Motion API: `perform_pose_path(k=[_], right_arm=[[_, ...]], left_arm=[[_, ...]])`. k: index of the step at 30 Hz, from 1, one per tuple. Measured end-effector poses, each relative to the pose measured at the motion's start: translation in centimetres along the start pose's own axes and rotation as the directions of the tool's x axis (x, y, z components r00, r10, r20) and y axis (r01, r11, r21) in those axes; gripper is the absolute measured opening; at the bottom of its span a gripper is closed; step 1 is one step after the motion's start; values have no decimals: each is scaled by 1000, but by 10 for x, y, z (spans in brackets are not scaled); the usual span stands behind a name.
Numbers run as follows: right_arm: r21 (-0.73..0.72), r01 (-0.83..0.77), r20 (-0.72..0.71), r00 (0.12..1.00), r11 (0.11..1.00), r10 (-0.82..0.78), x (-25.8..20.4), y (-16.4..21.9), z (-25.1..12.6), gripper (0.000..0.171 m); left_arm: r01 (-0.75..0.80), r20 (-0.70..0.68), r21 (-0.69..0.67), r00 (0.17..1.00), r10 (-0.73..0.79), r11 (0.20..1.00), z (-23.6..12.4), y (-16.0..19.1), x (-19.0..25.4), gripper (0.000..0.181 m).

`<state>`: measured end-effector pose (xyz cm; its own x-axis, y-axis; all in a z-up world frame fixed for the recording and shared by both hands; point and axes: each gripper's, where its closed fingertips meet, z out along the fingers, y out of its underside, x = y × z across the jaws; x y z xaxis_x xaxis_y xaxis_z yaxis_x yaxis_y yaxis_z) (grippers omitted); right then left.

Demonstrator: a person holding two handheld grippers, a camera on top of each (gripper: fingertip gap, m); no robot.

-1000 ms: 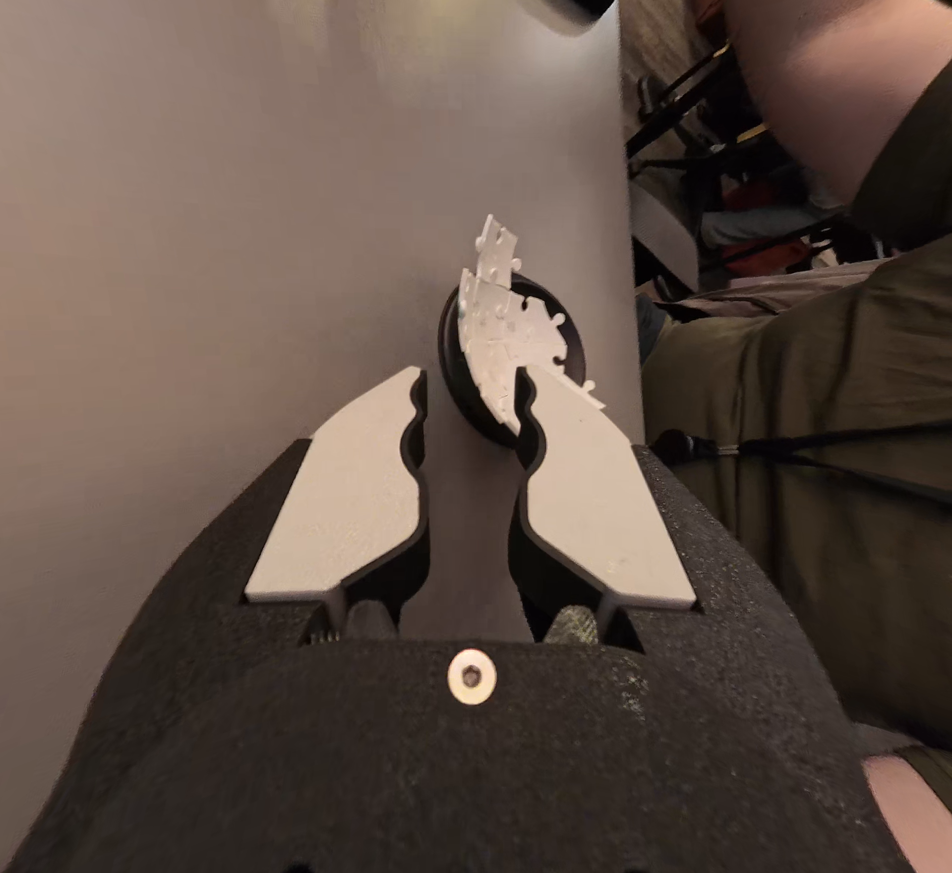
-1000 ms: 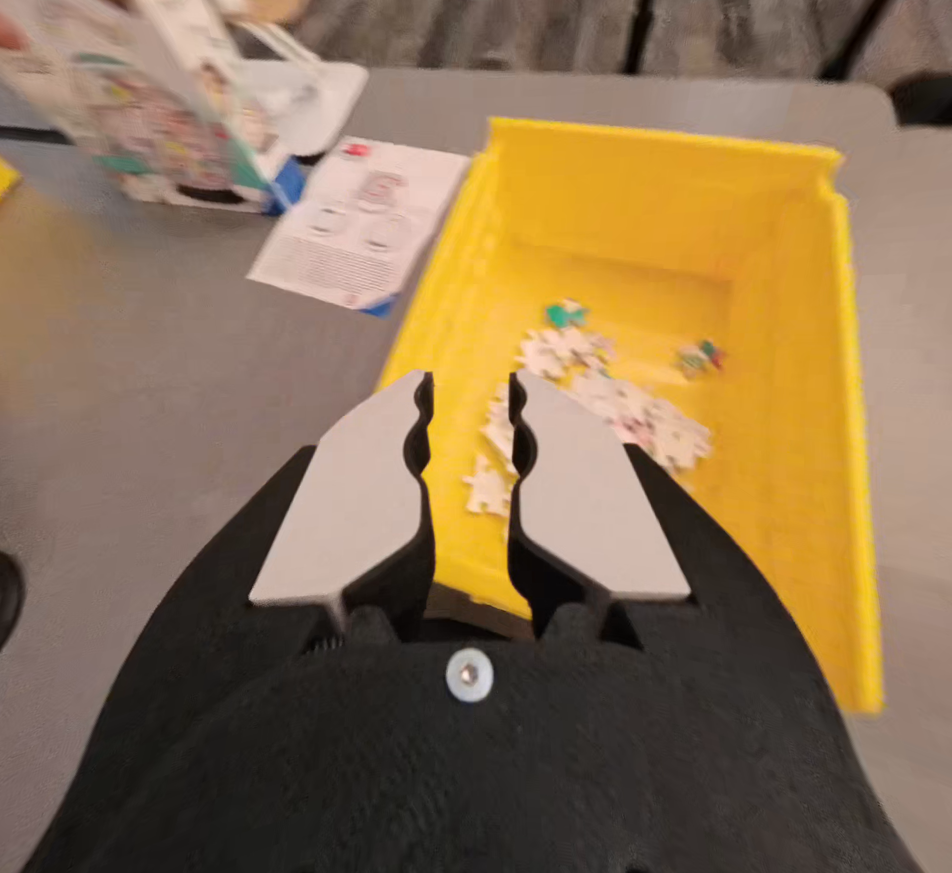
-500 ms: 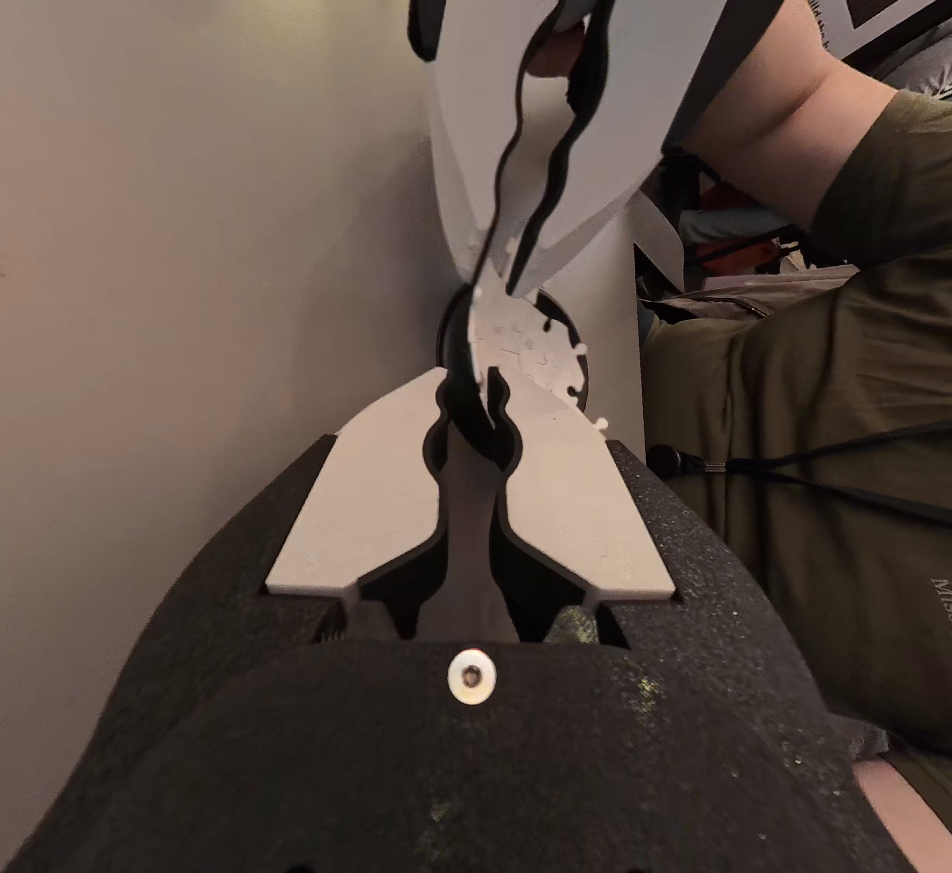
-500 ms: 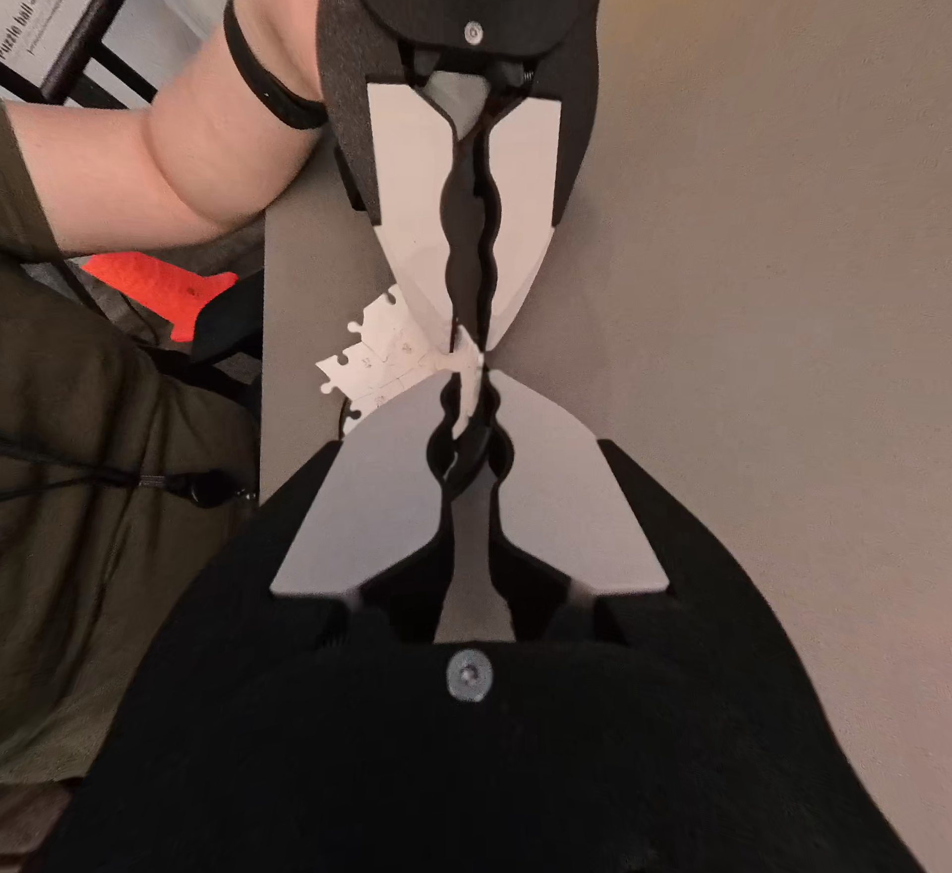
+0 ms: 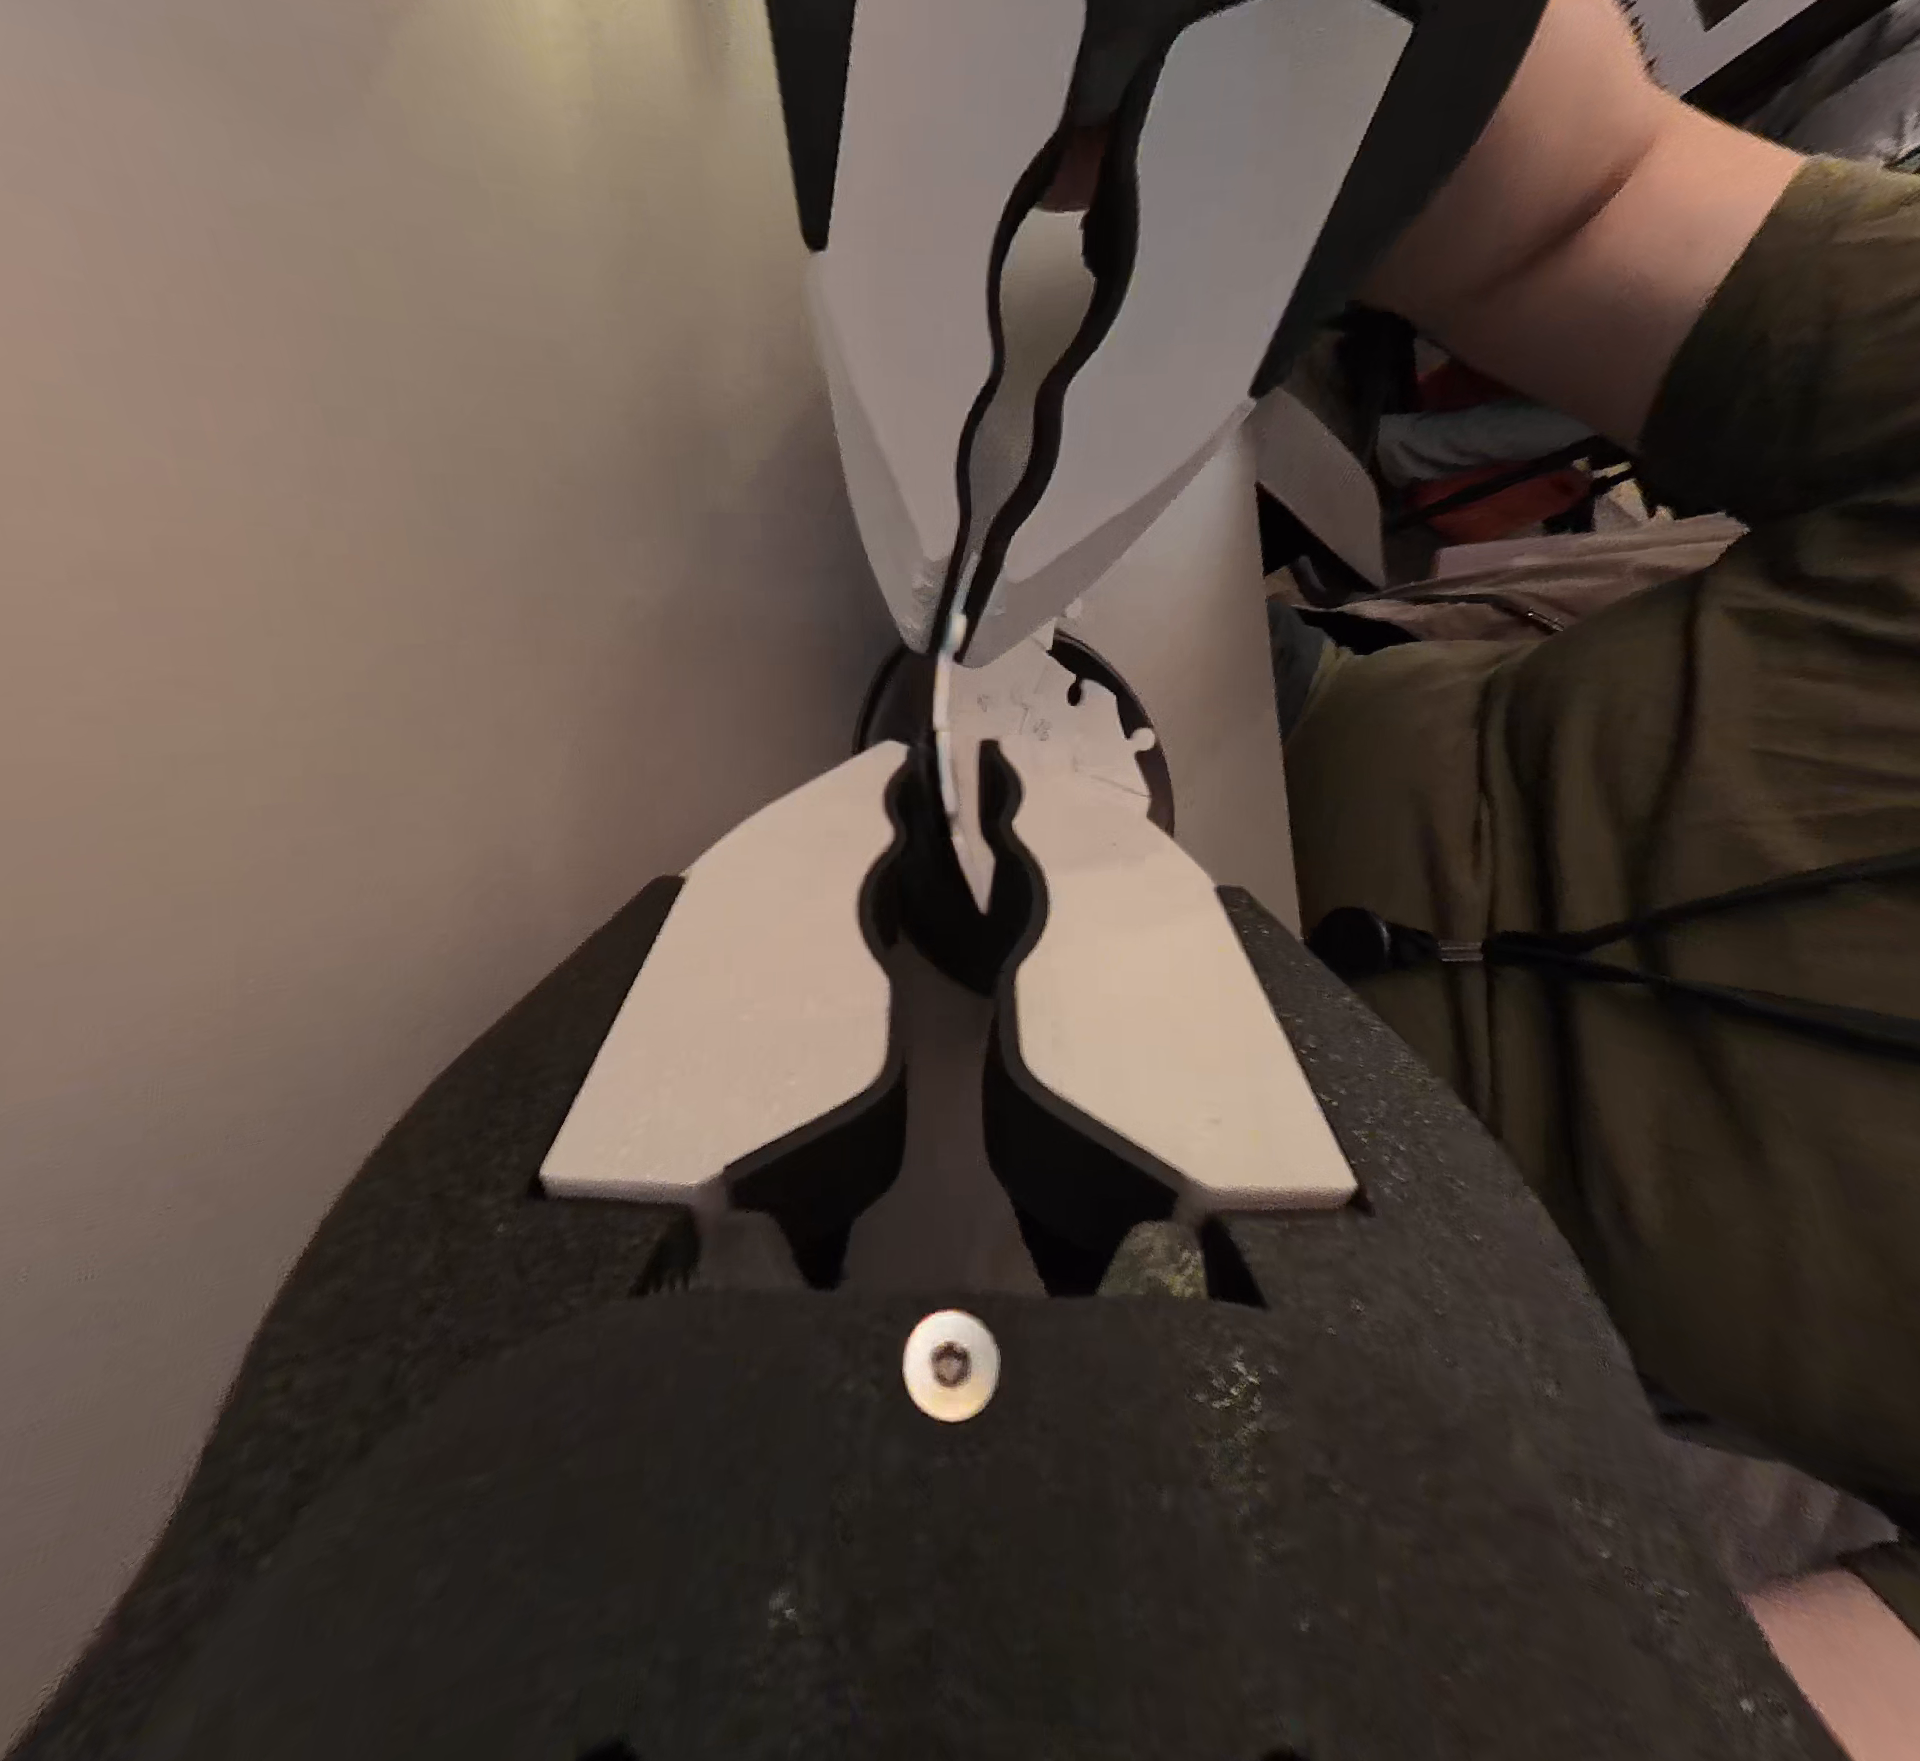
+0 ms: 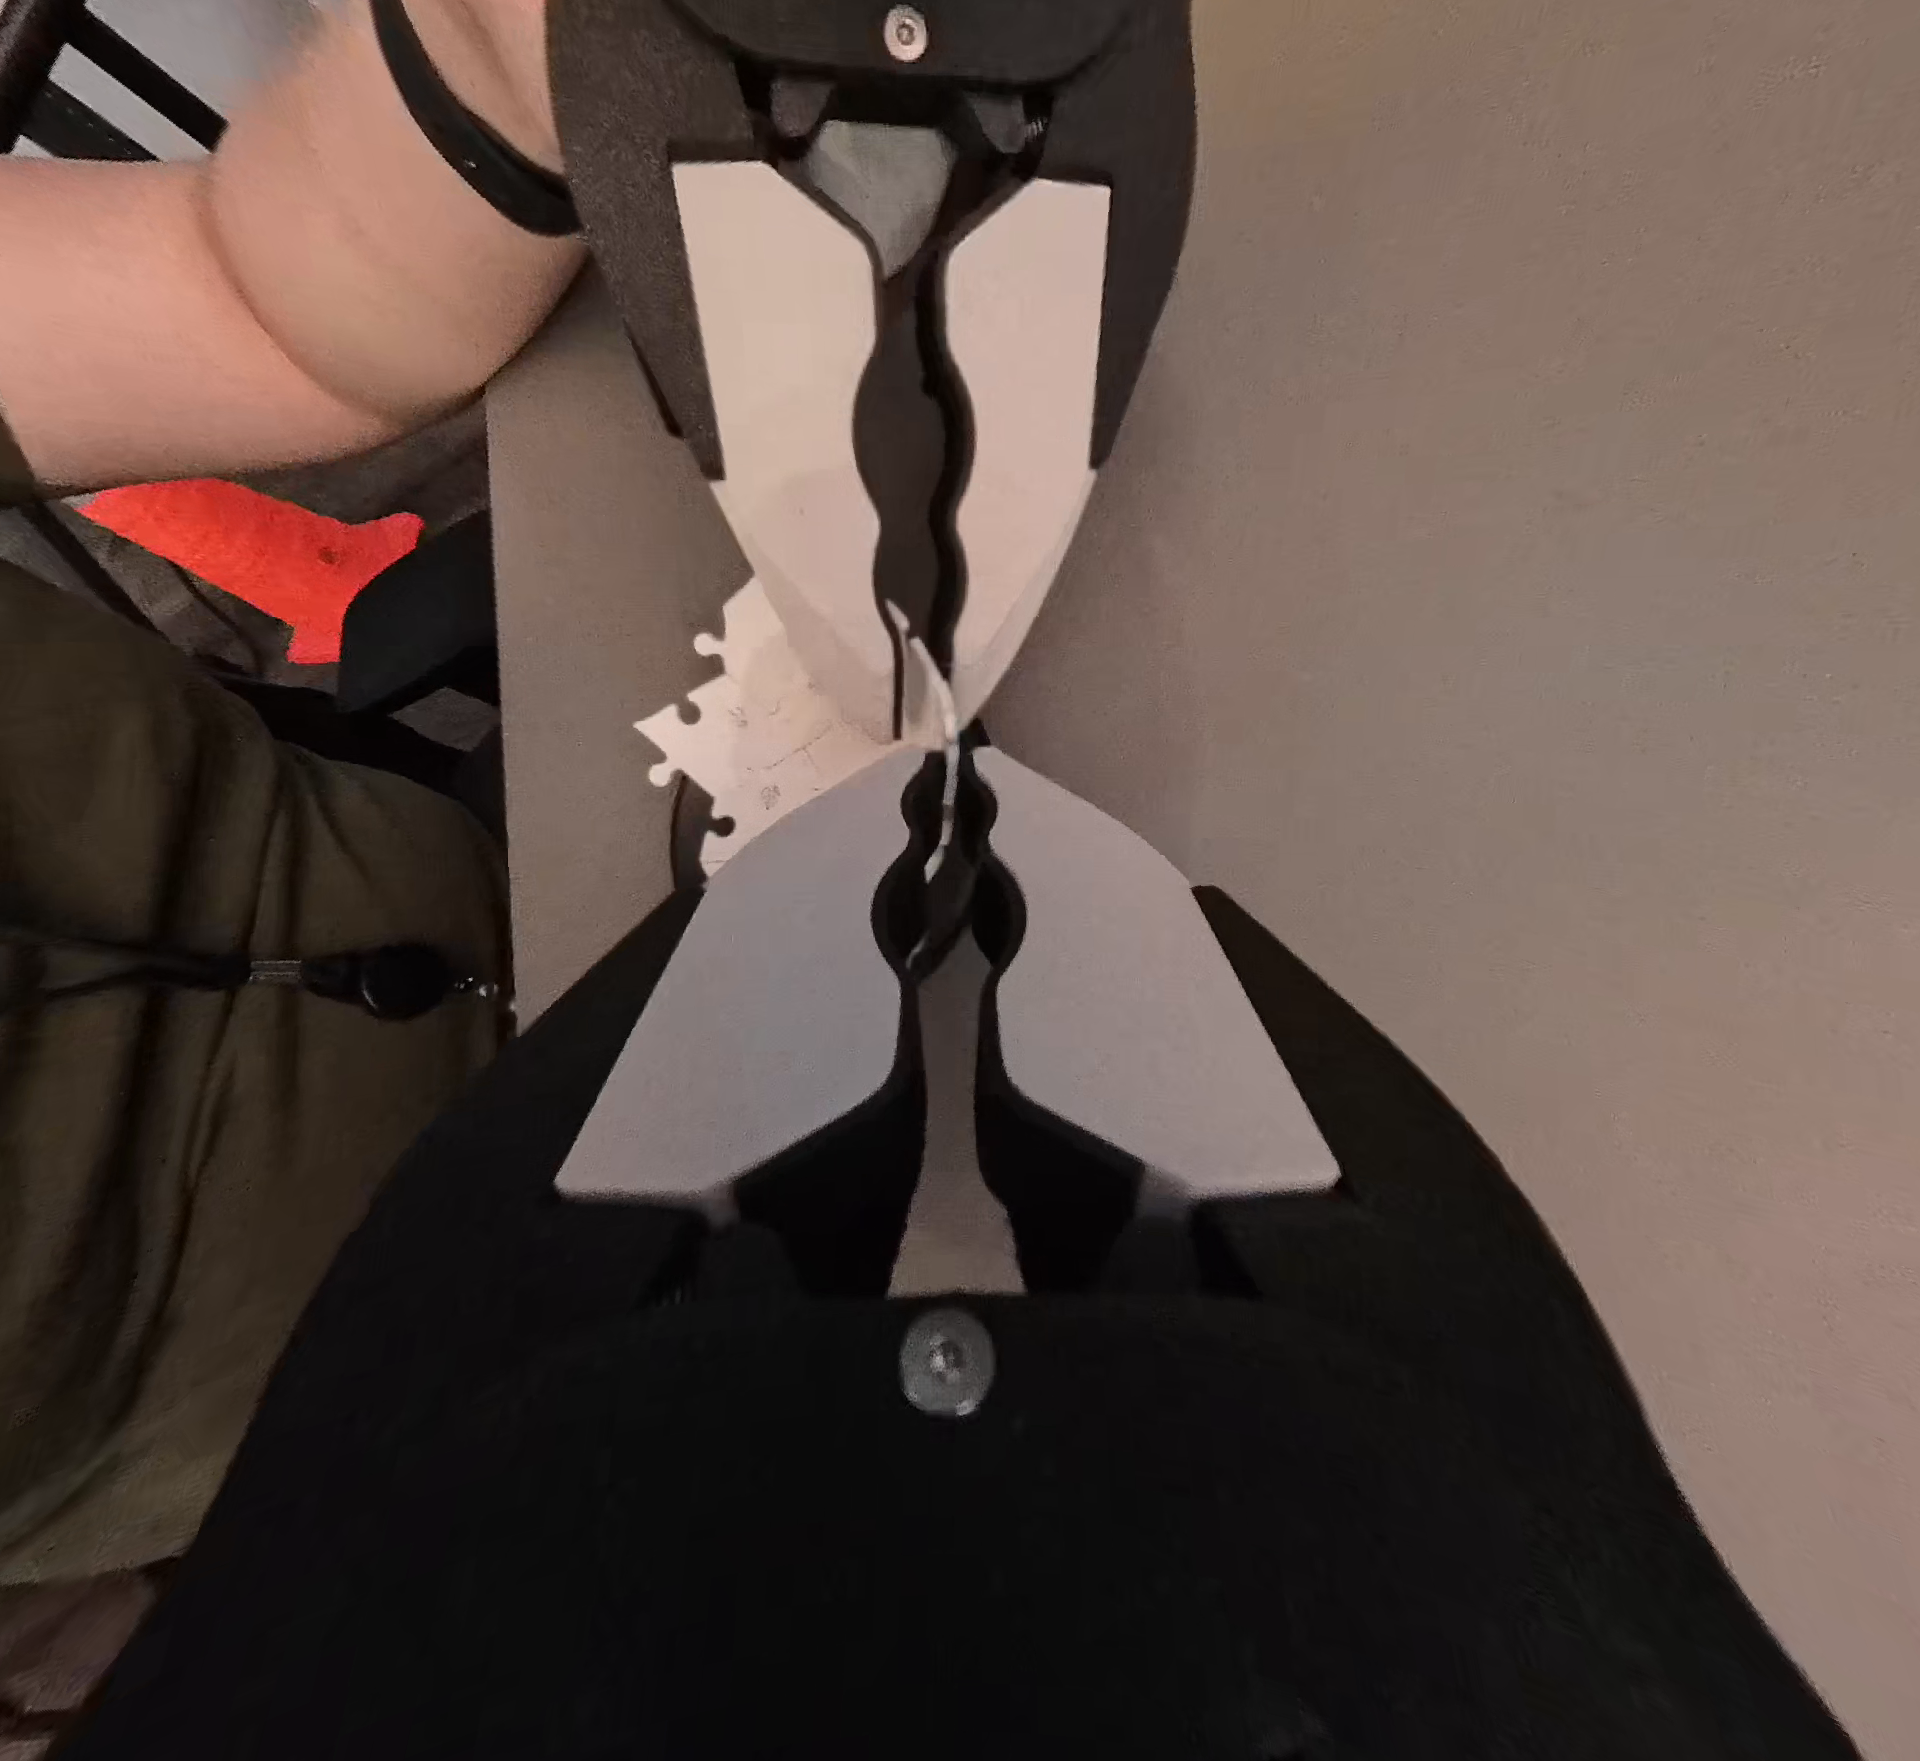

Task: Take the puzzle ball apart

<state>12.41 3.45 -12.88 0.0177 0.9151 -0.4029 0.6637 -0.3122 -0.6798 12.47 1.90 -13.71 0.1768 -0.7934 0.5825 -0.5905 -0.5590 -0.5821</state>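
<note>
A curved white fragment of the puzzle ball (image 5: pixel 1049 724) stands on edge over a round black stand (image 5: pixel 881 703) near the table edge; it also shows in the right wrist view (image 6: pixel 748 714). My left gripper (image 5: pixel 948 761) is shut on the fragment's lower edge. My right gripper (image 5: pixel 951 636) comes from the opposite side, tip to tip with the left. It is shut on a thin white piece (image 6: pixel 945 818) at the fragment's upper edge. In the right wrist view my right gripper (image 6: pixel 940 766) meets the left gripper (image 6: pixel 930 724).
The grey table (image 5: pixel 416 568) runs to the left; its edge lies just right of the stand. A person's arm (image 5: pixel 1558 184) and olive clothing (image 5: pixel 1610 828) are beside the table. A red object (image 6: pixel 239 558) lies below the table edge. Less than 4 cm separates the two grippers' tips.
My right gripper left the yellow bin with loose pieces, swung over to the fragment and closed on its top piece. My left gripper closed on the fragment's lower edge.
</note>
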Motion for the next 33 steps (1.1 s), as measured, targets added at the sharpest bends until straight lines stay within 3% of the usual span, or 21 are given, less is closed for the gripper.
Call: perform_pose_path(k=[6, 11, 17, 19, 23, 27, 30, 33], right_arm=[[5, -74, 24, 997, 997, 74, 3, 1, -2, 3], [-4, -55, -25, 998, 998, 55, 3, 1, 0, 3], [25, -118, 10, 993, 993, 118, 8, -2, -7, 3], [-1, -111, -78, 991, 994, 111, 25, 6, -10, 3], [26, -94, -2, 996, 995, 94, 16, 5, -9, 3], [66, -59, -144, 987, 996, 68, 30, -1, -19, 3], [184, 38, -289, 957, 982, 17, 30, -29, -82, 3], [381, 134, -574, 810, 915, 121, 58, -57, -227, 3]], left_arm=[[-124, 107, -28, 986, 126, 992, 1, -1, -4, 4], [-102, 98, -33, 990, 105, 994, -1, 1, -5, 4], [-187, 133, -16, 973, 188, 982, -5, -6, 1, 3], [-196, 55, 27, 979, 195, 980, -6, -11, 15, 2], [-180, 148, -11, 972, 180, 984, -9, -6, -1, 3], [-120, 101, -13, 987, 121, 993, -7, -2, -3, 3], [-119, 97, -7, 988, 119, 993, -6, -3, -3, 3], [-99, 124, -13, 987, 100, 995, -7, -1, -9, 22]])
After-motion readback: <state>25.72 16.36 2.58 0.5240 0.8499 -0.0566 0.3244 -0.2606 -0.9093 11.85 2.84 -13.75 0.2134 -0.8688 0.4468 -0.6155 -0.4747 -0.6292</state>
